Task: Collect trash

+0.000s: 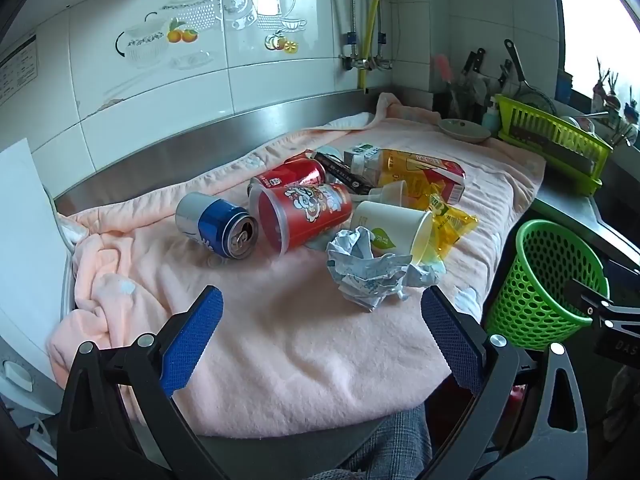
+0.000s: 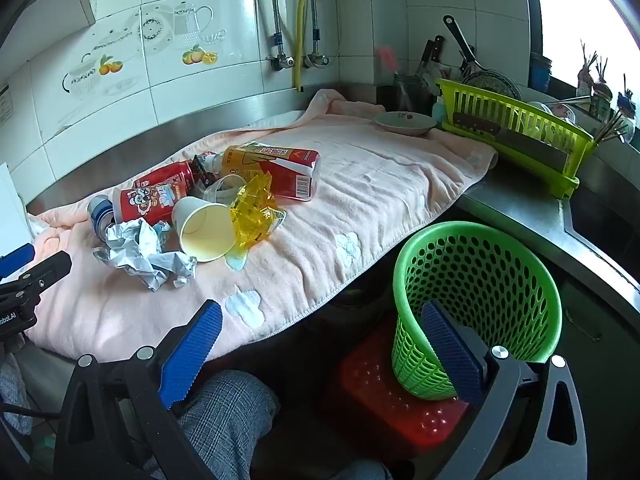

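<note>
Left wrist view: two cans [image 1: 218, 224], one paper cup [image 1: 394, 228], one green basket [image 1: 546, 284]; both grippers' fingers [image 1: 192, 344] wide.

Two cans [image 1: 218, 225], perhaps three cups [image 1: 390, 226]

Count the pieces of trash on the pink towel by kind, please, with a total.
Cans: 2, blue and red
Cups: 3, red, paper, clear
Crumpled paper: 1
Cartons and boxes: 3
Yellow wrapper: 1
Total: 10
</note>
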`<act>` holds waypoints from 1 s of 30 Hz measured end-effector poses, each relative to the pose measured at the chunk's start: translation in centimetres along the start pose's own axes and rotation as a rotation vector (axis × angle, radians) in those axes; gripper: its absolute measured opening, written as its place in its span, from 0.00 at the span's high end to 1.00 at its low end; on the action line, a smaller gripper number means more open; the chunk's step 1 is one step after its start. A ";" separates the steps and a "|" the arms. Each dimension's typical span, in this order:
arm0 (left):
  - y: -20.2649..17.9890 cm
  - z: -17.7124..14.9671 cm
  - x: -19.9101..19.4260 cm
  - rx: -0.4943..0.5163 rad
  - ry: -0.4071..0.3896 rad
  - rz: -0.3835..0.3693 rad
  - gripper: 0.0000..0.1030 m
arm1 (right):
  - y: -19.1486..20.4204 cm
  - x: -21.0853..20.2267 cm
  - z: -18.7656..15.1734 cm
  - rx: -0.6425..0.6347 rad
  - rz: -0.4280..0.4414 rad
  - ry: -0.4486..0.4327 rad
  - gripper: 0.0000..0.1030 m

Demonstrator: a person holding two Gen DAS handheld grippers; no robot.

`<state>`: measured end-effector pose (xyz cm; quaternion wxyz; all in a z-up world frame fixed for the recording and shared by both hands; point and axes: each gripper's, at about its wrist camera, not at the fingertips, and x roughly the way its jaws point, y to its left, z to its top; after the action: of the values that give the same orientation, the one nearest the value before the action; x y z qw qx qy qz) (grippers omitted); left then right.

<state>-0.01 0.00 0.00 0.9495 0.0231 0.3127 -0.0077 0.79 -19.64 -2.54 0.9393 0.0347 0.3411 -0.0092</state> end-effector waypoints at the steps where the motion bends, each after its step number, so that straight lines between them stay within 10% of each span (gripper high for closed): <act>1: 0.0 0.0 0.0 -0.001 -0.003 0.000 0.05 | 0.0 -0.1 0.0 -0.001 -0.001 0.000 0.06; 30: 0.2 0.0 0.3 -0.006 0.007 0.006 0.05 | -0.2 0.5 -0.2 0.008 0.004 0.010 0.06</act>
<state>0.25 0.22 -0.22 0.9486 0.0212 0.3157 -0.0037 1.10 -19.87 -3.02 0.9374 0.0393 0.3459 -0.0088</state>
